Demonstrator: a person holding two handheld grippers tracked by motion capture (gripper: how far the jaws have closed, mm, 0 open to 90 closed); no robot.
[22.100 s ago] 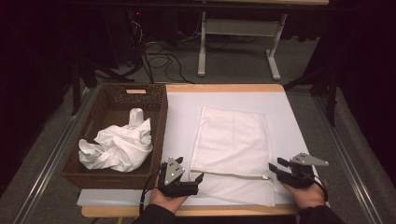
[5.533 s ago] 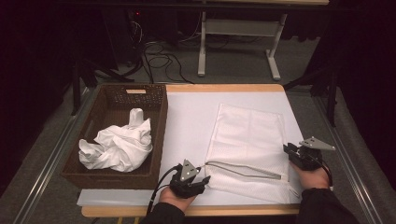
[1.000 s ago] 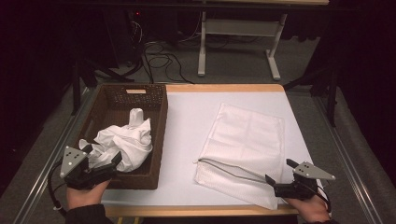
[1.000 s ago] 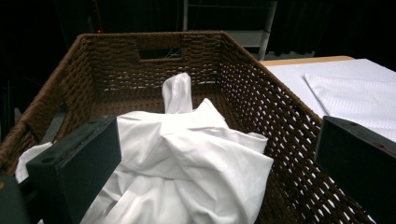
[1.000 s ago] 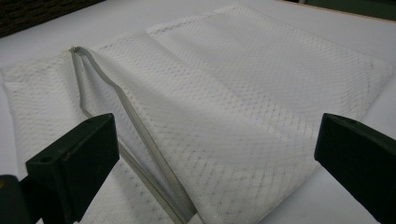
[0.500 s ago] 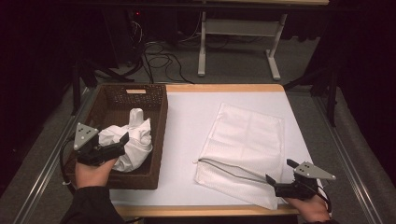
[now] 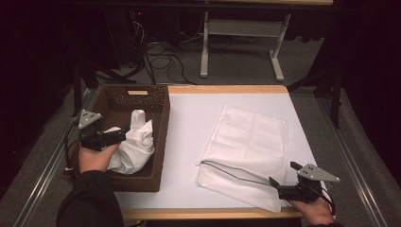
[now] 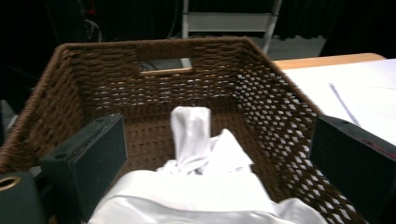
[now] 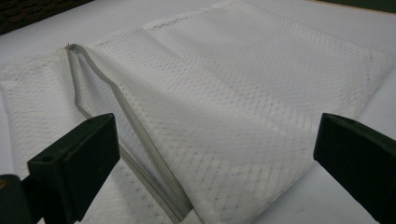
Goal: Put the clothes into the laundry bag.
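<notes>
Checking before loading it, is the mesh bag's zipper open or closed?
Open: the zipper gapes along the mesh bag edge, its two grey sides apart.

The room is dark. Grey carpet [image 7: 236, 66] covers the floor, black cables [image 7: 158, 59] trail across it, and a white metal frame [image 7: 241, 40] stands behind the table [image 7: 227, 89].

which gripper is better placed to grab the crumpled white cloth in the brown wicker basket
Left. The left gripper hangs over the brown wicker basket, open jaws flanking the crumpled white cloth. The right gripper sits at the white mesh zip bag.
</notes>
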